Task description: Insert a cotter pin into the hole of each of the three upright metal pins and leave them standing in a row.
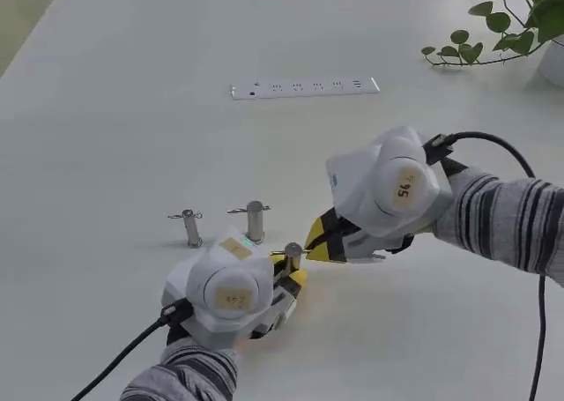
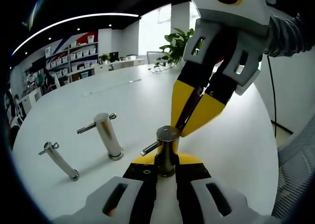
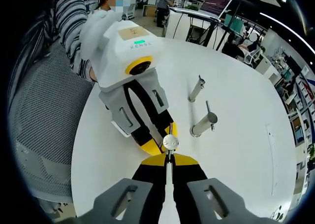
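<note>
Metal pin (image 2: pixel 167 145): stands upright on the worktop (image 1: pixel 132 110), long axis vertical, flat head up; it is the near right end of the row.
Left claw (image 2: pixel 166 167): clenched on the lower shaft of the metal pin, one jaw on each side.
Cotter pin (image 2: pixel 149 148): lies level, crosswise through the metal pin just below the head; one end projects on the side away from the right claw.
Right claw (image 3: pixel 169 160): clenched on the cotter pin's other end, yellow tips just beside the pin head, facing the left claw.
Second pin (image 1: pixel 255 221): upright, just beyond the left claw, with its own cross piece level through the top.
Third pin (image 1: pixel 191 228): upright, left of the second pin, fitted likewise; both cross pieces run roughly along the row.
Writing: a yellow sticker (image 1: pixel 404 188) on the right claw's body is read as 56; the lettering on the left claw's body is too blurred to be read.
Open room: bare worktop extends from the pins to a power strip (image 1: pixel 304 88) well beyond them; a plant (image 1: pixel 515 18) stands at the far right corner.
Edge: in the right gripper view, the worktop's curved edge is seen near the left claw's body.
</note>
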### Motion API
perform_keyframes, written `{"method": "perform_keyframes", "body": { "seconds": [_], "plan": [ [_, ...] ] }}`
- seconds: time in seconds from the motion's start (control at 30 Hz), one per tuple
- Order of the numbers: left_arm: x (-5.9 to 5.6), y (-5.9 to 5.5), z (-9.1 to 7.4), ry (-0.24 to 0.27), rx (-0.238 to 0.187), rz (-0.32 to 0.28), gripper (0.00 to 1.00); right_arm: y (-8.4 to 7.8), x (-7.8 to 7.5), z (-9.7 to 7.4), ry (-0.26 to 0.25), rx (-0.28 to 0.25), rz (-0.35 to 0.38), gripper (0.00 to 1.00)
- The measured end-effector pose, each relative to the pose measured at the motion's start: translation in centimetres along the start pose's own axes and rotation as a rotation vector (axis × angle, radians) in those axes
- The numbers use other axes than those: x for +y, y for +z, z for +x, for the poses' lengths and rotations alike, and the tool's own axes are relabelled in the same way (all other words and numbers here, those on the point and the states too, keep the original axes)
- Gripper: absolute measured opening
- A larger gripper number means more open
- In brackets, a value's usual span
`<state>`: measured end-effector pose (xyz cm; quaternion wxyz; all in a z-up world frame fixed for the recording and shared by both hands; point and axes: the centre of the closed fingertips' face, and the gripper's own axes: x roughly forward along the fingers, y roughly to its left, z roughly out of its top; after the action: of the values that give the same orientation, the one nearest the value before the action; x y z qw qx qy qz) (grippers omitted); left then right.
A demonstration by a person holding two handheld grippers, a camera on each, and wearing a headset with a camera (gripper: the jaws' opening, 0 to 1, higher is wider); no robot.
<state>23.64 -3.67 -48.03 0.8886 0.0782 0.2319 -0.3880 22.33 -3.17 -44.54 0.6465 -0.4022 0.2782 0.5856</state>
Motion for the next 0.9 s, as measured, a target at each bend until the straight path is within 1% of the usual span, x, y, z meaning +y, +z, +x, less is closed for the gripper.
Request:
{"method": "perform_keyframes", "body": {
  "seconds": [0.27, 0.4, 0.5, 0.63, 0.73, 0.9],
  "plan": [
    [0.1, 0.0, 0.1, 0.012, -0.002, -0.013, 0.10, 0.2, -0.1, 0.1, 0.002, -0.007, 0.001, 0.00],
    [0.1, 0.0, 0.1, 0.012, 0.000, -0.014, 0.10, 0.1, -0.2, 0.0, -0.006, -0.007, 0.004, 0.00],
    [0.1, 0.0, 0.1, 0.013, 0.000, -0.014, 0.10, 0.0, -0.4, -0.4, -0.016, -0.009, 0.014, 0.02],
    [0.1, 0.0, 0.1, 0.016, 0.000, -0.015, 0.10, 0.0, -0.4, -0.9, -0.018, -0.018, 0.029, 0.01],
    [0.1, 0.0, 0.1, 0.018, 0.000, -0.018, 0.10, -0.3, -0.4, -1.0, -0.021, -0.014, 0.036, 0.00],
    [0.1, 0.0, 0.2, 0.020, 0.001, -0.025, 0.10, -0.3, -0.3, -0.9, -0.021, -0.017, 0.042, 0.00]
  ]
}}
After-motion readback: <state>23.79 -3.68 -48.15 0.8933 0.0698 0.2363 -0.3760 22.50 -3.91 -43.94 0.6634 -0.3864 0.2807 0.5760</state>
